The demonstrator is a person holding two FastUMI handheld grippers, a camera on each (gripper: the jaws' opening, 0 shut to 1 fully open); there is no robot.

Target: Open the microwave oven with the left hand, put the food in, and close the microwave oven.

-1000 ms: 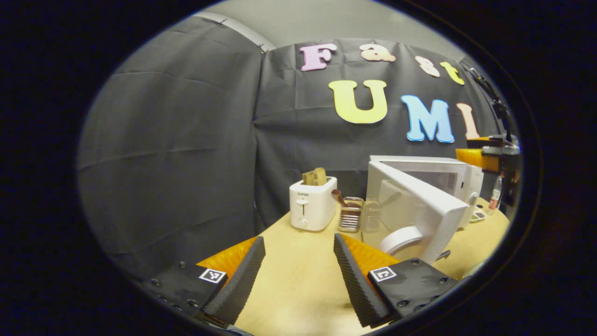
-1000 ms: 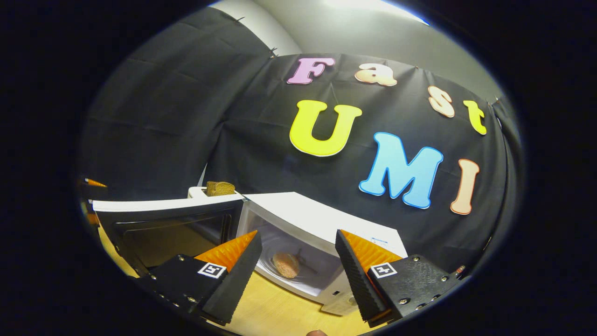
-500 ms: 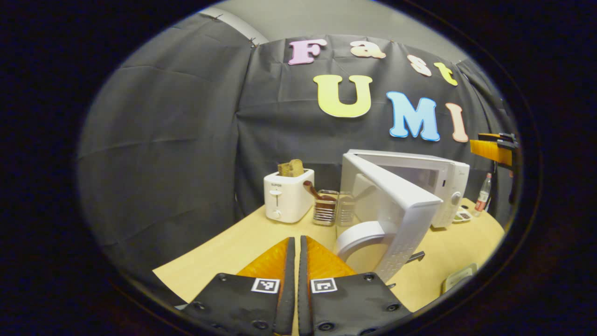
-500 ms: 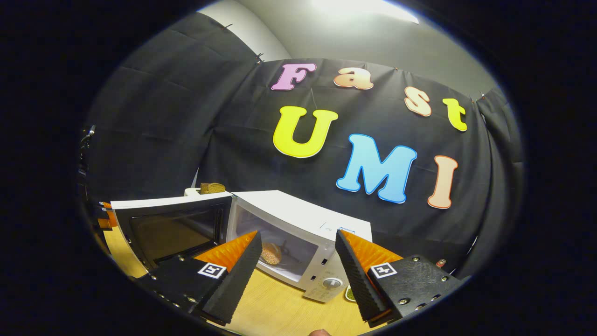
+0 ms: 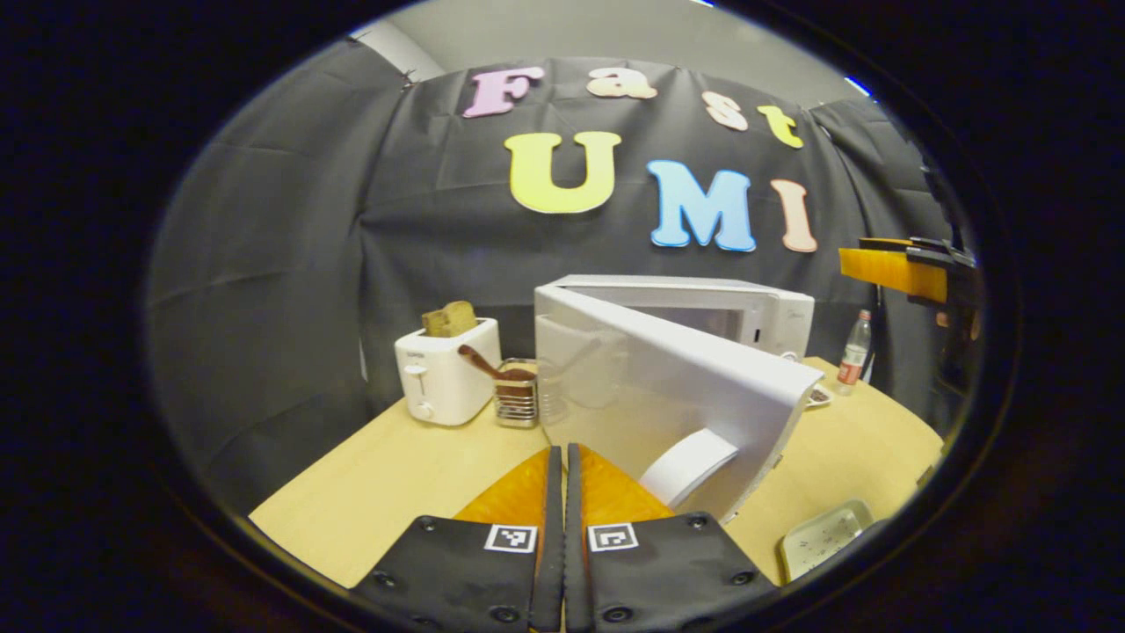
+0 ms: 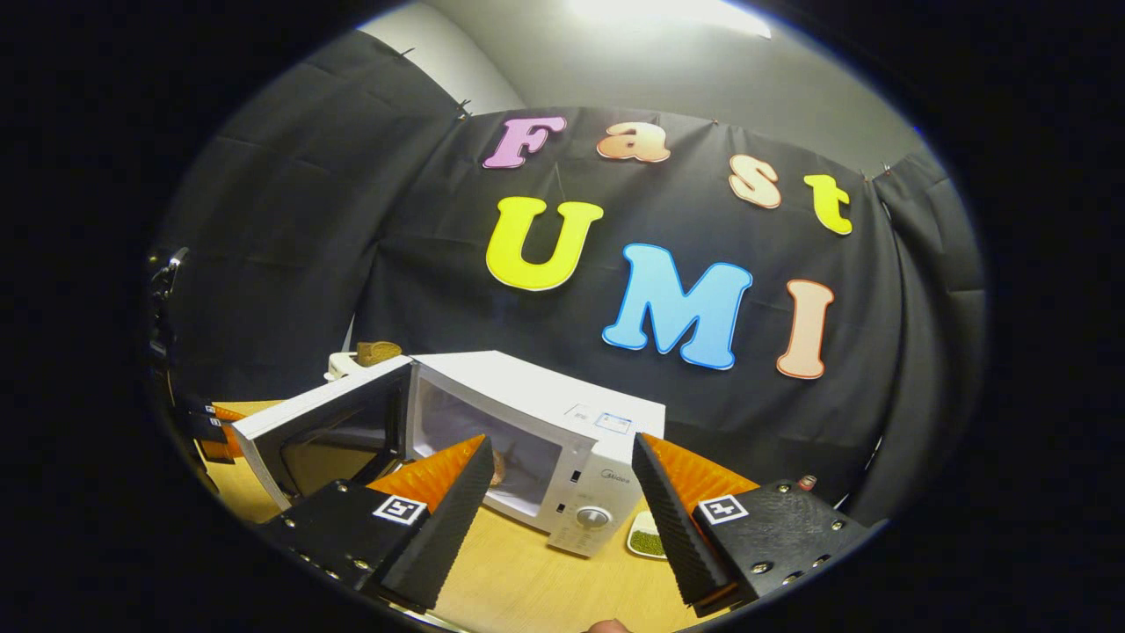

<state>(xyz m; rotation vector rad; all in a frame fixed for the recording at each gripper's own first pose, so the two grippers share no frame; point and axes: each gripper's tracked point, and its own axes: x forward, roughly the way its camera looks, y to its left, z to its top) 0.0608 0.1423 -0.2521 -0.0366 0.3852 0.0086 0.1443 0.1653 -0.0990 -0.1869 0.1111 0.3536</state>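
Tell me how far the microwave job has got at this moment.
Done: the microwave stands open with the food inside. In hand: the left claw, shut and empty, points at the outside of the door; contact can't be told. The right claw is open, held back. Left: swing the door shut.

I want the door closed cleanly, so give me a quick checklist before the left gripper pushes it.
1. Food inside the microwave: ok, a brown item sits in the cavity.
2. Door free to swing: ok, it stands ajar.
3. Left gripper shut for pushing: ok, fingers together, holding nothing.
4. Left gripper touching the door: not ok, it sits short of it.
5. Right gripper out of the opening: ok, open and back from the cavity.
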